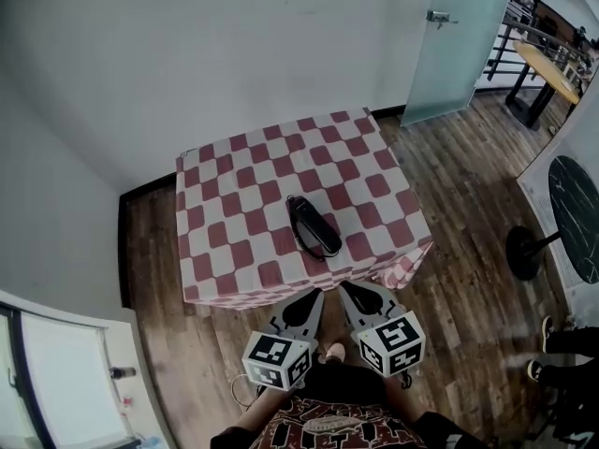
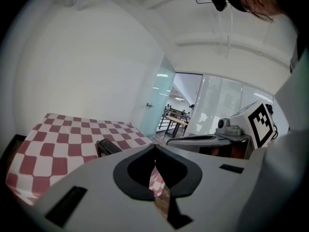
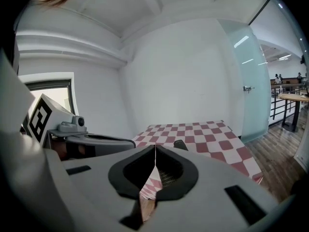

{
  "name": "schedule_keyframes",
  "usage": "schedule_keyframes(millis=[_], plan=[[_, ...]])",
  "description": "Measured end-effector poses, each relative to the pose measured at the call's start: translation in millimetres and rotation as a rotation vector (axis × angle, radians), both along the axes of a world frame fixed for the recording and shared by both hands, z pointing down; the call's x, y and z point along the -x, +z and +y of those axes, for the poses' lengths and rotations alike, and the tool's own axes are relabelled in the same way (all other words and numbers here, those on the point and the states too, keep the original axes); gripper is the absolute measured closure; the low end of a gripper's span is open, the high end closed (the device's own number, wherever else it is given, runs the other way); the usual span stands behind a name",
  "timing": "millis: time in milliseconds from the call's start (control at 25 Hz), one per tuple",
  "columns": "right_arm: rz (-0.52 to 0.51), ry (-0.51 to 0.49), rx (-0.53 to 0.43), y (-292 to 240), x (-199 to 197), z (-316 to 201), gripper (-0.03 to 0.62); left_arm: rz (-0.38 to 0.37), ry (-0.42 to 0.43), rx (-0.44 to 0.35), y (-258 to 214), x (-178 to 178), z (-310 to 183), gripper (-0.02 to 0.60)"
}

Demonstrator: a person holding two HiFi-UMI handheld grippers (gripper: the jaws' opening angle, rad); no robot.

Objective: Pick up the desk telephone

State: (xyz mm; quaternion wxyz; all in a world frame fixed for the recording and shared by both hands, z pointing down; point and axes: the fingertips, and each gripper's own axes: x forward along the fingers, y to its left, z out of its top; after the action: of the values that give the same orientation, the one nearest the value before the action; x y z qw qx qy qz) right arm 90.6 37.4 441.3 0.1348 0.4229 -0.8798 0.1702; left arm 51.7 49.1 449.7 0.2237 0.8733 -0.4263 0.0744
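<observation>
the jaws of my left gripper [image 2: 154, 148] are closed, tips pressed together with nothing between them. through the slit lower down i see only a strip of checked cloth and floor. the jaws of my right gripper [image 3: 155, 147] stand the same way, tips touching and empty.

the two grippers sit side by side, near each other. they are just off the near edge of the worktop [image 1: 245, 187], pointing toward it and tilted a little downward. each has its marker cube at the back, close to my body. from either gripper view i see the other gripper alongside.

the desk telephone [image 1: 314, 225] lies on the worktop, apart from both pairs of jaws and untouched. it is black and long, and rests in the near half of the top, about midway across. it lies at a slant, far end to the left and near end to the right. in my gripper views only its top shows above my jaws.

a red and white checked cloth [image 1: 215, 251] covers the worktop and hangs over its edges. behind it is a white wall [image 1: 234, 54], and under it a wood plank floor [image 1: 468, 185]. a frosted glass door [image 1: 459, 36] with a handle stands beyond, to the right. a round black table [image 1: 576, 218] on a pedestal base is at the right edge of the head view.
</observation>
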Motion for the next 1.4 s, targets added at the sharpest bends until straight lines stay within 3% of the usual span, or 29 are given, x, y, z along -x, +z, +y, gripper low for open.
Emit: schedule_keyframes(millis=[720, 840, 1400], plan=[[0.000, 0.056, 0.062, 20, 27, -85, 0.574, 0.006, 0.091, 0.031, 15, 23, -94, 0.574], [0.043, 0.063, 0.054, 21, 31, -96, 0.574, 0.024, 0.097, 0.020, 12, 27, -107, 0.574], [0.087, 0.108, 0.079, 37, 57, -121, 0.574, 0.033, 0.188, 0.071, 28, 50, -128, 0.574]])
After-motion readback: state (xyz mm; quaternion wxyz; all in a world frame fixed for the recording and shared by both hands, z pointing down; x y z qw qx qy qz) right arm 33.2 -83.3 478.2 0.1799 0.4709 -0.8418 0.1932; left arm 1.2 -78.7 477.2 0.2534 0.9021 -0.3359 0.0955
